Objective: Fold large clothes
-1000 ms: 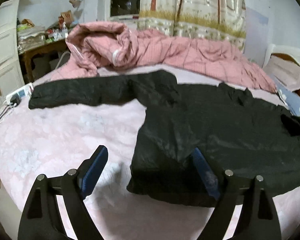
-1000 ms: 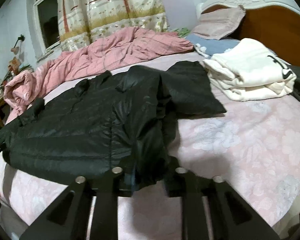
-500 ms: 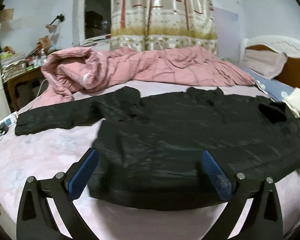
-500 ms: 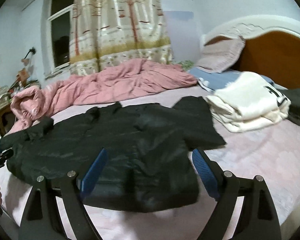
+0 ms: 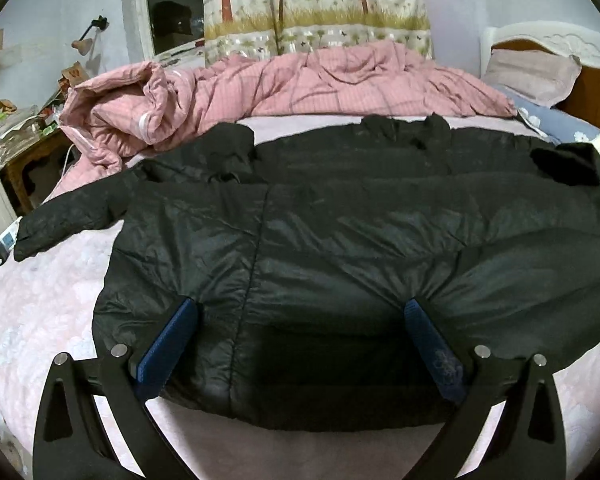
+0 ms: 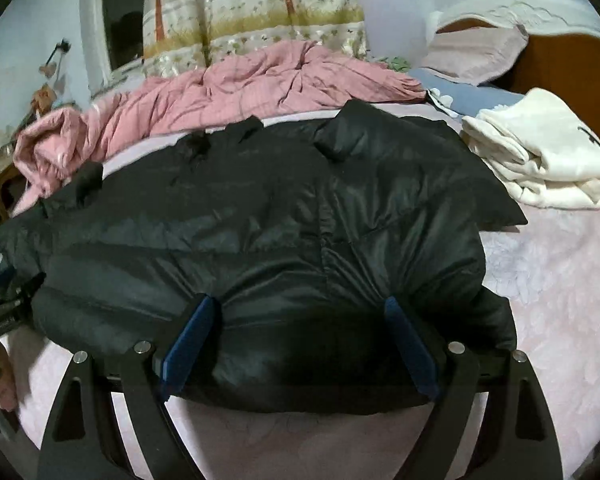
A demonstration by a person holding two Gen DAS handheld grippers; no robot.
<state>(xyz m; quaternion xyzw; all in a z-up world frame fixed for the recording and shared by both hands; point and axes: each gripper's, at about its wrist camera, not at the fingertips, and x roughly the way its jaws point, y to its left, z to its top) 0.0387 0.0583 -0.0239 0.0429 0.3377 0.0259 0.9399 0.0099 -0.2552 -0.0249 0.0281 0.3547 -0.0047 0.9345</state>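
With both grippers low over the near hem of the black jacket (image 5: 340, 248), each set of jaws spread wide across the padded fabric and pinching nothing yet, the risk starts right at the edge of the bed. The left gripper (image 5: 300, 316) has just been opening, and so has the right gripper (image 6: 300, 312); jacket cloth lies between the blue pads of each, but the pads do not press on it. If they close from here, they may gather only the slick top layer, so I reckon the lower layer would stay behind and the fold would come out lopsided. The shell looks smooth and puffy, likely to slip out of a shallow bite. Farther back, one sleeve (image 5: 66, 220) lies stretched out over the pink sheet (image 5: 40, 300) to the left; it could drag or twist if the hem is lifted. At the other side, a folded sleeve sits just beside the white garment (image 6: 548, 160), which a careless sweep might disturb. Beyond, the pink quilt (image 5: 300, 80) lies close to the collar, leaving little room to fold forward.
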